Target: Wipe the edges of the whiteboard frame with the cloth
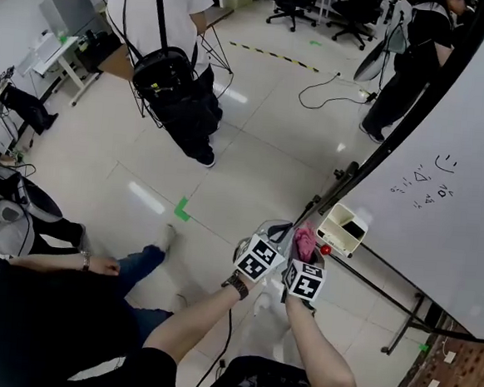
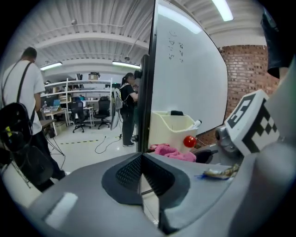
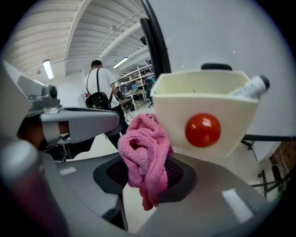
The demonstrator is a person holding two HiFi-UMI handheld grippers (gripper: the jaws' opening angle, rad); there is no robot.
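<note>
Terry cloth (image 3: 144,152), crumpled, in right tongs (image 3: 146,175)

No word or number can be read anywhere. The whiteboard (image 1: 474,107) bears a few small hand-drawn marks (image 1: 424,178), too faint and small to make out. The left cube (image 1: 259,258) and right cube (image 1: 305,281) carry only black-and-white square patterns, no letters.

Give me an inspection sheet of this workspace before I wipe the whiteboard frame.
Surface: whiteboard, a few small pen marks, dark frame.
Job's things: pink cloth, bunched in the right tongs.
Clutter: cream bin with a red ball, beside the frame.
Grippers: left tongs shut, empty; right tongs shut on the cloth.
Cables: black cable loose on the floor.
Surroundings: person with backpack, office chairs, brick wall.
</note>
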